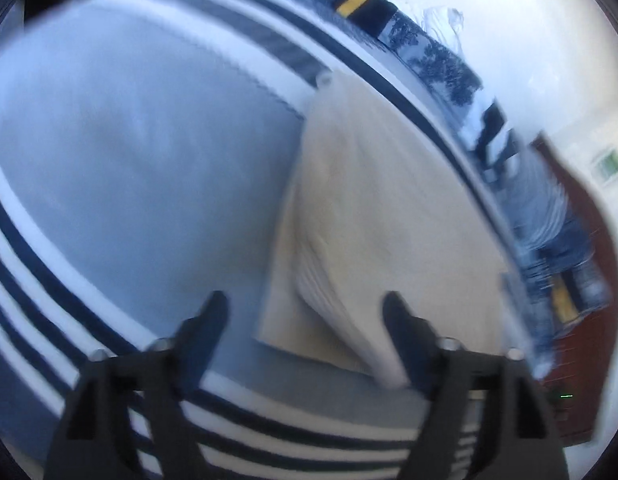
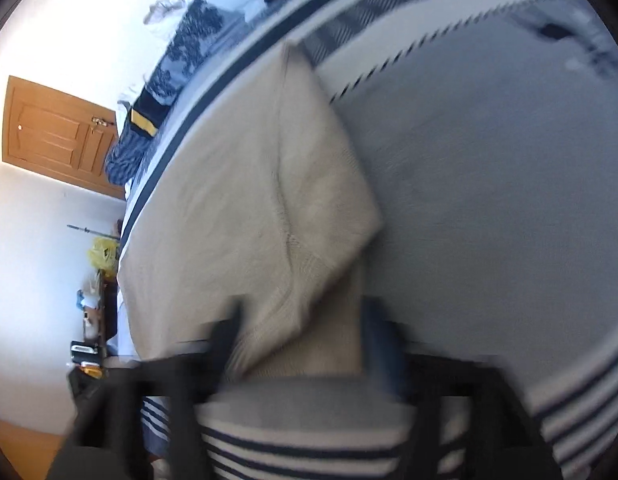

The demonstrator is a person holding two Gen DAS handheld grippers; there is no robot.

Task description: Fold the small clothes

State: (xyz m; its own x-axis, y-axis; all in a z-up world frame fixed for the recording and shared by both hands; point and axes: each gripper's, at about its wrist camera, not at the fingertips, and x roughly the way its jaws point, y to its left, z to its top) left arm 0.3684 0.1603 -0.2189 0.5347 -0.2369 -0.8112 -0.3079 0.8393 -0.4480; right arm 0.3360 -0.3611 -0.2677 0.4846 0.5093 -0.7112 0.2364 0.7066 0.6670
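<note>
A cream knitted garment (image 1: 373, 208) lies flat on a grey bed cover (image 1: 129, 168) with dark and white stripes. Its near part is folded over, with a ribbed hem (image 1: 329, 292) showing. My left gripper (image 1: 305, 308) is open just above the garment's near edge, its right finger (image 1: 401, 320) beside the folded hem, holding nothing. In the right wrist view the same garment (image 2: 237, 200) has a folded flap with a seam. My right gripper (image 2: 305, 320) is open around the garment's near corner. Both views are blurred by motion.
A pile of blue patterned and dark clothes with a yellow band (image 1: 425, 48) lies along the far edge of the bed, and it shows in the right wrist view (image 2: 177, 64). A wooden door (image 2: 57, 132) and cluttered items (image 2: 97, 264) stand beyond the bed.
</note>
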